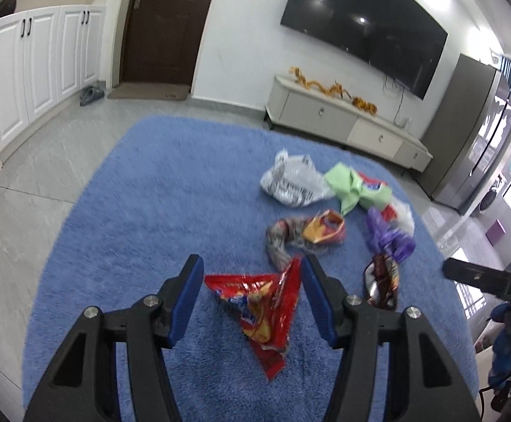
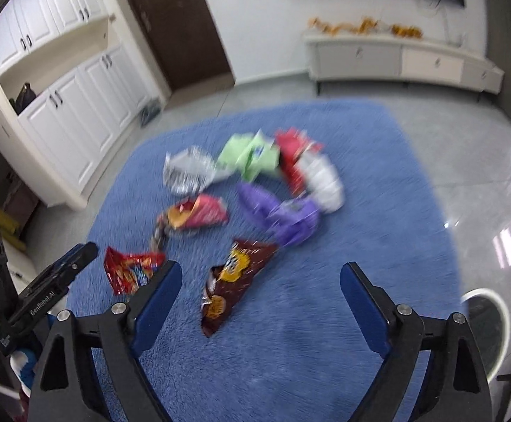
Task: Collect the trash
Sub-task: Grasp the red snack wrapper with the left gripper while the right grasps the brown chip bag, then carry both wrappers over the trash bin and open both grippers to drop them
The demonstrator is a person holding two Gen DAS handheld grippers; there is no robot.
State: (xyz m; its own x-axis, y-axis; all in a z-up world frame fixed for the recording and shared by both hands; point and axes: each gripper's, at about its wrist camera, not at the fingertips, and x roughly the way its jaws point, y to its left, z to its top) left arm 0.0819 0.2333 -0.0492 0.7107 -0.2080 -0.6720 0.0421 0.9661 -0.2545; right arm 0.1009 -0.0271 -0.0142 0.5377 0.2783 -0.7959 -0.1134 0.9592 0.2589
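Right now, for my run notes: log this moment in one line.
left gripper: open over red snack bag | right gripper: open over brown snack bag | blue rug: trash scattered

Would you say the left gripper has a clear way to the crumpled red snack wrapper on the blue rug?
Probably yes: the left gripper is open with the red snack wrapper lying between its blue pads, and nothing on the blue rug blocks it.

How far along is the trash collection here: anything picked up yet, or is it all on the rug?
Done: nothing visibly collected; no bin or bag shows. In hand: neither tool grips anything. The left tool is open around the red snack bag; the right tool is open above the brown chip bag. Left: both bags, plus the purple, green and silver wrappers on the blue rug.
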